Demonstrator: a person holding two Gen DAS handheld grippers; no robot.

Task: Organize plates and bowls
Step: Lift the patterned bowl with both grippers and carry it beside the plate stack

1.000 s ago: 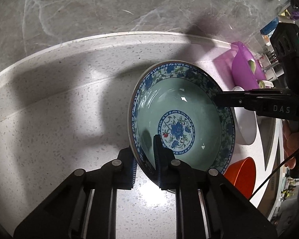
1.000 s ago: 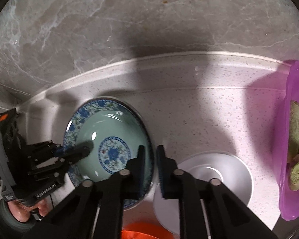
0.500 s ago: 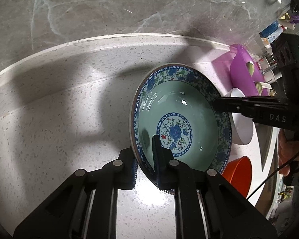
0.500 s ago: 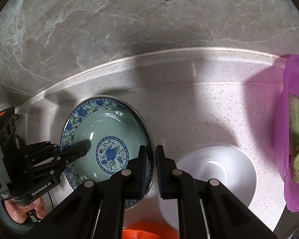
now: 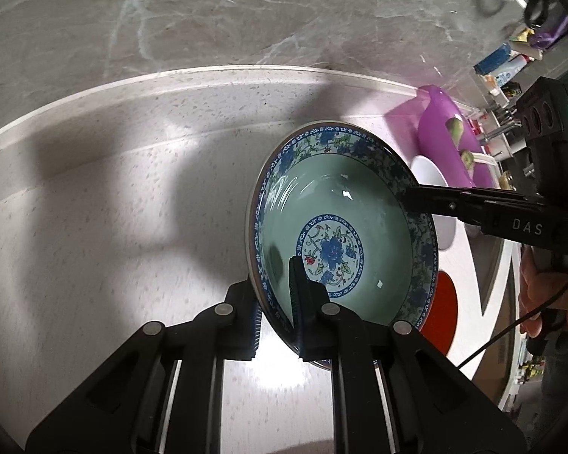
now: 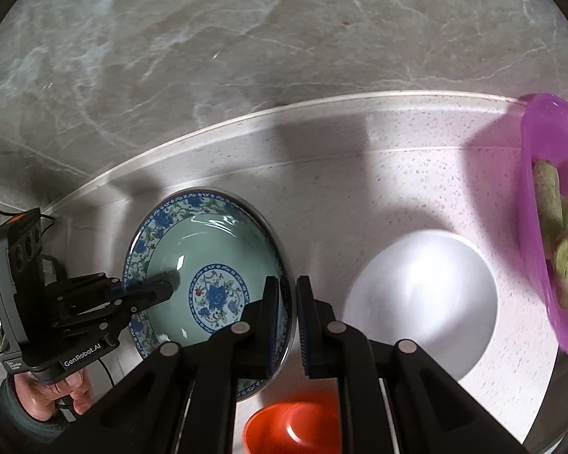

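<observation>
A green bowl [image 5: 333, 204] with a blue floral rim and centre hangs tilted above the speckled counter [image 5: 113, 208], held from two sides. My left gripper [image 5: 274, 295] is shut on its near rim, one finger inside and one outside. In that view, my right gripper [image 5: 416, 198] clamps the rim on the bowl's right side. The right wrist view shows the same bowl [image 6: 216, 249] with my right gripper [image 6: 287, 302] shut on its right rim. My left gripper [image 6: 163, 287] bites the left rim there, held by a hand.
A white bowl [image 6: 424, 302] sits on the counter right of the held bowl. An orange bowl [image 6: 295, 431] lies near the front edge. A purple basin [image 6: 549, 143] with green vegetables [image 6: 549, 196] stands at the far right. A grey marble wall [image 6: 246, 38] backs the counter.
Both grippers have risen and shifted along the counter with the bowl still clamped. The counter looks farther below, and the white bowl now shows more fully.
</observation>
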